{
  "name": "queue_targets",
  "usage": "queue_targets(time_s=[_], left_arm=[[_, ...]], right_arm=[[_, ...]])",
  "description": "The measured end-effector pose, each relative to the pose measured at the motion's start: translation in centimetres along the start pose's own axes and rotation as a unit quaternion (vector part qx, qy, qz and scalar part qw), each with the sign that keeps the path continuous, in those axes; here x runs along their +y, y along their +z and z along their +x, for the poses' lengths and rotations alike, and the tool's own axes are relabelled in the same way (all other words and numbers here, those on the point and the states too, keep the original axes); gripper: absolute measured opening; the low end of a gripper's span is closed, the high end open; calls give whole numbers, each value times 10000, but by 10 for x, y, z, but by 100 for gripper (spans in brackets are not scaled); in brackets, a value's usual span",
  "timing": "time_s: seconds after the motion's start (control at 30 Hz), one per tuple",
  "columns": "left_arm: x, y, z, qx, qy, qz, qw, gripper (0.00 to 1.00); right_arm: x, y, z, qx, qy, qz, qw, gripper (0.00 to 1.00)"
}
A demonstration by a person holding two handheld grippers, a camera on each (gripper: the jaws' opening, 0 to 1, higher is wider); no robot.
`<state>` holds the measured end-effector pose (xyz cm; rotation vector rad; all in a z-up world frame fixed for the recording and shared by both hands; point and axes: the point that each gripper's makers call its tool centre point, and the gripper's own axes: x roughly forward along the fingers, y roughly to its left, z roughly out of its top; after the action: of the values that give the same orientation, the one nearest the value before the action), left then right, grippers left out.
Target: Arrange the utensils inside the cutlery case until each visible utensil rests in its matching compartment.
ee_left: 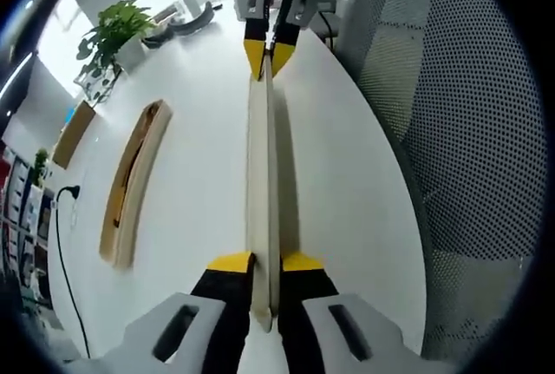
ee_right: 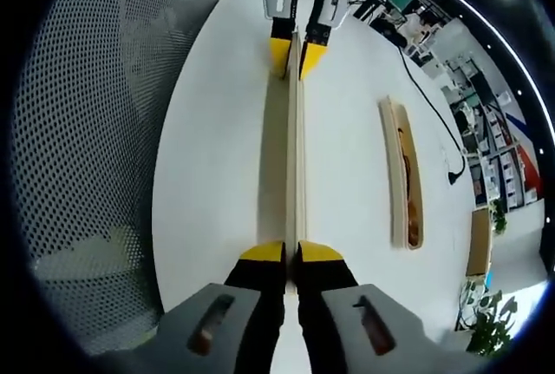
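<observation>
In the left gripper view we see our left gripper [ee_left: 266,263] at six o'clock, its yellow-tipped jaws closed narrow on the near end of a long pale wooden lid [ee_left: 262,192], held on edge so that only its thin side faces us. That lid runs straight up toward twelve o'clock, where the right gripper [ee_left: 270,51] pinches its far end, jaws likewise drawn in tight on the wood. The lid hangs above a white round table [ee_left: 347,183]. At nine o'clock, well apart from the lid, the cutlery case [ee_left: 134,185] lies on the table as a long wooden tray; we cannot tell which utensils rest in which compartment. Farther off, near eleven o'clock, stands a potted plant [ee_left: 117,31]. A mesh chair back [ee_left: 468,131] sits at three o'clock beyond the table's edge. In the right gripper view the case [ee_right: 403,174] lies at three o'clock with something dark inside, and a black cable [ee_right: 429,101] trails beyond it.
</observation>
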<state>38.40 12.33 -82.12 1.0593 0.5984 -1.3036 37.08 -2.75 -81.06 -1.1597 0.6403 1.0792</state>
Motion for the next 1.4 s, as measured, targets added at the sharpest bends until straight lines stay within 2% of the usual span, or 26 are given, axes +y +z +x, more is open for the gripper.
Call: queue_targets(time_s=[0.1, 0.2, 0.43, 0.6, 0.77, 0.93, 1.13, 1.2, 1.3, 1.4], left_arm=[[0, -1, 0, -27, -8, -83, 10000, 9], [1, -1, 1, -46, 46, 13, 10000, 9], [2, -1, 1, -79, 45, -65, 9999, 9], [4, -2, 0, -24, 71, -119, 9999, 4], [2, -4, -2, -19, -41, -232, 9997, 4], [-1, -5, -3, 8, -162, -303, 9994, 4], [-6, -7, -5, -10, -383, -457, 9982, 4], [-7, -7, -5, -7, -416, -380, 9984, 4], [-10, -7, -6, -11, -494, -441, 9978, 4], [-11, -7, -6, -1, -521, -386, 9979, 4]], right_arm=[[1, 0, 0, 27, 209, 118, 9997, 0], [0, 1, 0, 61, 436, 204, 9988, 0], [-2, 0, -1, -14, 916, 475, 9947, 0], [-1, 2, -1, -24, 1078, 729, 9915, 1], [2, 4, -2, -72, 1317, 1066, 9855, 1], [4, 7, -2, -120, 1361, 1234, 9829, 1], [10, 11, -4, -254, 1648, 1521, 9742, 2], [14, 14, -6, -304, 1825, 1759, 9669, 2], [15, 14, -6, -333, 1963, 1973, 9599, 2], [16, 14, -7, -326, 1977, 1828, 9625, 2]])
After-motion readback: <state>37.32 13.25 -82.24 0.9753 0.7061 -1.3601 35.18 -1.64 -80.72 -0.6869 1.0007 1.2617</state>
